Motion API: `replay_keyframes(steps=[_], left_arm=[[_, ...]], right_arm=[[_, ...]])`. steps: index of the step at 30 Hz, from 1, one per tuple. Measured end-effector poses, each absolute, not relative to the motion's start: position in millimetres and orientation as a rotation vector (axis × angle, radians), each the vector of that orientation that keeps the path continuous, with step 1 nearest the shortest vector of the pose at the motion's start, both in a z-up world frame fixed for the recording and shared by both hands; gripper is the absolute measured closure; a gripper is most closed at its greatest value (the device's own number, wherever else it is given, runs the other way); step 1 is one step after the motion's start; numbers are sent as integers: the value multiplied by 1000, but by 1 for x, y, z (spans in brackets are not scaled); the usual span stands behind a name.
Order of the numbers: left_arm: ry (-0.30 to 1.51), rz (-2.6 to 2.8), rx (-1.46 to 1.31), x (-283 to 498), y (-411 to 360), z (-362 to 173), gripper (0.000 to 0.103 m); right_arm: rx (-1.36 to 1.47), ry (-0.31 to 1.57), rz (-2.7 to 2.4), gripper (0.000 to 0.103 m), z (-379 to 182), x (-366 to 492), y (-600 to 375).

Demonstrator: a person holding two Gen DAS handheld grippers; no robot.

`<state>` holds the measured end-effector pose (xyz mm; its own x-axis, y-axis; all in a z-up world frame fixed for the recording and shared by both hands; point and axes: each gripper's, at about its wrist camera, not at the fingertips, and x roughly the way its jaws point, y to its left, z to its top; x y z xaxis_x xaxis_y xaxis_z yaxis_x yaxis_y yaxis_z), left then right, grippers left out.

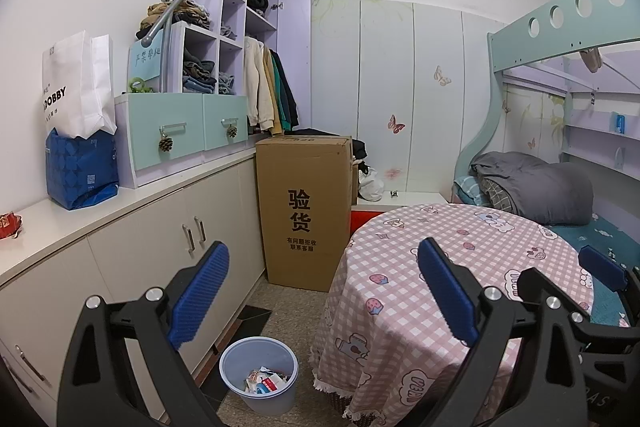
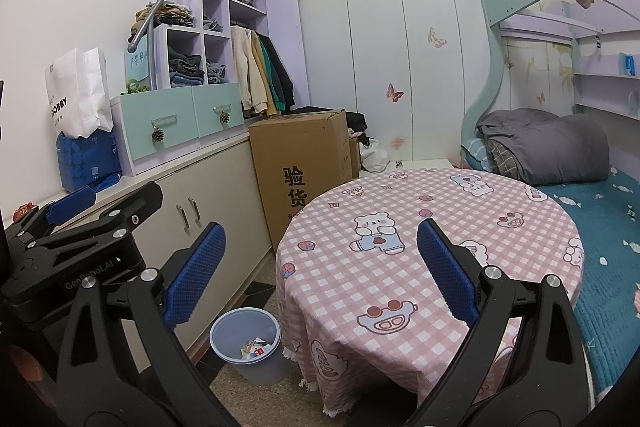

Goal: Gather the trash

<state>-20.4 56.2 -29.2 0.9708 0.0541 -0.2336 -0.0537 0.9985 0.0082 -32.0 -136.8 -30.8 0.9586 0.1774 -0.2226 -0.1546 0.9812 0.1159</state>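
The crumpled red wrapper [image 1: 9, 225] is lying on the white cabinet top [image 1: 120, 203], far to your left, and your left gripper [image 1: 324, 291] is sitting nearer to it than your right gripper [image 2: 320, 267]. Both are hanging wide open and empty. The grey plastic bin [image 1: 259, 373] with trash inside is standing on the floor below, between the cabinet and the pink checked round table [image 2: 420, 211].

Bin with trash on the floor

A pale blue-grey plastic bin [image 1: 259, 375] stands upright and uncovered on the speckled floor, between the white cabinet fronts and the draped round table, just beside the cloth's fringe. Crumpled wrappers and paper scraps [image 1: 266, 382], white with bits of red and blue, lie in its bottom; the bin is mostly unfilled above them.
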Motion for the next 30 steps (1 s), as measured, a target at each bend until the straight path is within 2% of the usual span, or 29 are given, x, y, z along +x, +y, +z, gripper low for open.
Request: replay_keyframes(steps=[30], left_arm=[[249,58,14,-22,74,-35,10]], right_arm=[[116,252,169,8,-34,-34,-129]])
